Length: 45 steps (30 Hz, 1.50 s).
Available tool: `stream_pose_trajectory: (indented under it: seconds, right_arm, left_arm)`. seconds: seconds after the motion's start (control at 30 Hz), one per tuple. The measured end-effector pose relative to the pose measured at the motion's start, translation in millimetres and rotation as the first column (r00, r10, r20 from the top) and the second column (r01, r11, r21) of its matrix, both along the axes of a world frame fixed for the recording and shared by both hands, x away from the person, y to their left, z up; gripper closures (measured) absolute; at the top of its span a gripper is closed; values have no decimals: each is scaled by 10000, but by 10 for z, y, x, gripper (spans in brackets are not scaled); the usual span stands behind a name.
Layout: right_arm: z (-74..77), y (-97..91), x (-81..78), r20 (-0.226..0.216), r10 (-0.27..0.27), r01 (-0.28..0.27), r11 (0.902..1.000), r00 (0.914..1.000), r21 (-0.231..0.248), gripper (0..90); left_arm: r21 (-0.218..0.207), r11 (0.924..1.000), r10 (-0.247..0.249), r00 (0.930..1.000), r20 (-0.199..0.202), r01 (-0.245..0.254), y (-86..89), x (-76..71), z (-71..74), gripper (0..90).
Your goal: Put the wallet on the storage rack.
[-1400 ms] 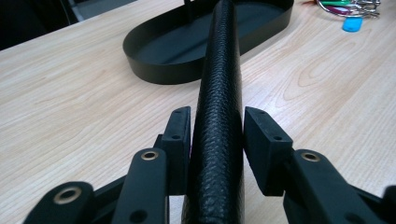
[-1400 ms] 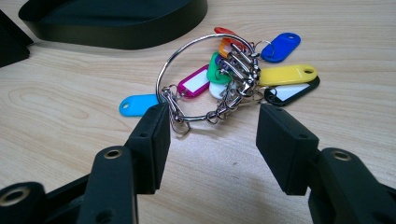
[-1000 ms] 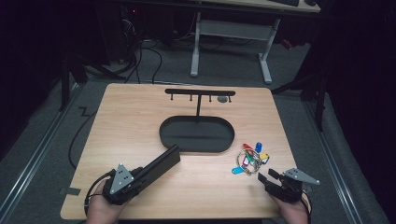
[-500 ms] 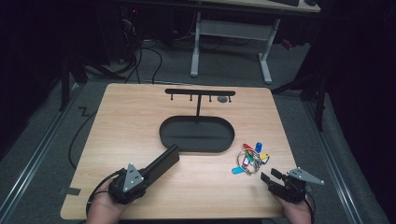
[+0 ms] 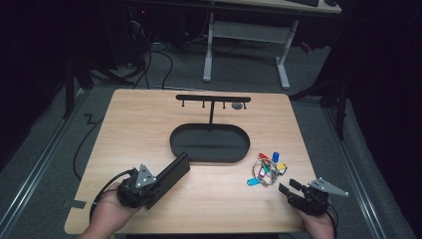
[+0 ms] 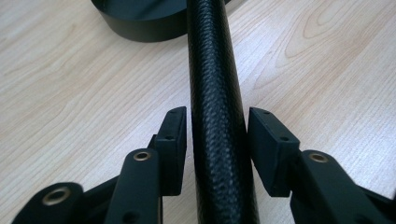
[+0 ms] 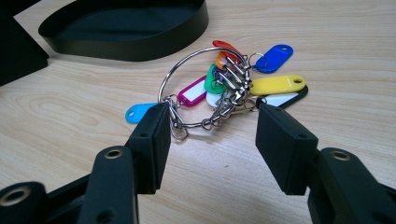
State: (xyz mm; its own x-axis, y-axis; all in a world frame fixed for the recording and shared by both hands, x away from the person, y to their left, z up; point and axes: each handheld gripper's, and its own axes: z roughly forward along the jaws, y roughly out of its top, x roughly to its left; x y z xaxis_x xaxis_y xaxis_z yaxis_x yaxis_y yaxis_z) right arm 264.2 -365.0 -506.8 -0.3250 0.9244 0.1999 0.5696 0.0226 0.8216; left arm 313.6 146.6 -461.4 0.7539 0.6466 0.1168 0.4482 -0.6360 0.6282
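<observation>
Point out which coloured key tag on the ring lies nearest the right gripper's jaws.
The light blue plastic tag, beside the tip of one jaw of the right gripper. The yellow tag and dark blue tag lie farther off.

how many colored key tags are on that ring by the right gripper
7 visible key tags on the ring: light blue at left, magenta and green inside, red and orange on top, blue and yellow at right. Others may hide beneath.

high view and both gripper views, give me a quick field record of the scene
left gripper: jaws just been opening, narrow gaps either side of the black textured flat case between them
right gripper: open, aimed at the key ring
key ring: silver ring with coloured plastic tags, lying on the table
tray: black oval tray, mid-table
rack: black T-shaped hook stand, behind tray
surface: light wooden table
</observation>
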Motion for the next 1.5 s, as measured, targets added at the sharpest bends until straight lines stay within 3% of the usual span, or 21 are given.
stream_pose_trajectory:
  seconds: [0.17,0.27,0.37,0.43,0.8,1.03,1.17,1.5]
  right_arm:
    - [4,0,0,13,25,-25,10000,10000,-2,458]
    - [4,-3,-1,4,16,-16,10000,10000,11,457]
    - [4,-1,-2,-17,19,-19,10000,10000,-1,457]
    - [1,2,0,-44,32,-32,10000,10000,-12,457]
    - [-6,7,2,-64,52,-52,10000,10000,-29,457]
    - [-7,6,3,-72,54,-54,10000,10000,-38,458]
    - [-9,3,3,-62,61,-62,10000,10000,-47,458]
    - [-11,10,1,-85,46,-47,10000,10000,-74,458]
  left_arm:
    - [555,9980,-280,9989,-374,300,-57,60,59,598]
    - [618,9975,-301,9981,-529,334,-67,76,75,614]
    - [631,9973,-291,9931,-1132,364,-68,130,115,640]
    - [704,9969,-250,9916,-1272,342,-69,151,127,651]
    - [1153,9918,-372,9866,-1591,559,-93,201,167,710]
    - [1553,9836,-750,9910,-1108,918,-125,181,177,733]
    - [1614,9796,-1056,9899,-951,1200,-139,164,205,733]
    - [1552,9719,-1805,9835,79,1771,-206,144,378,735]
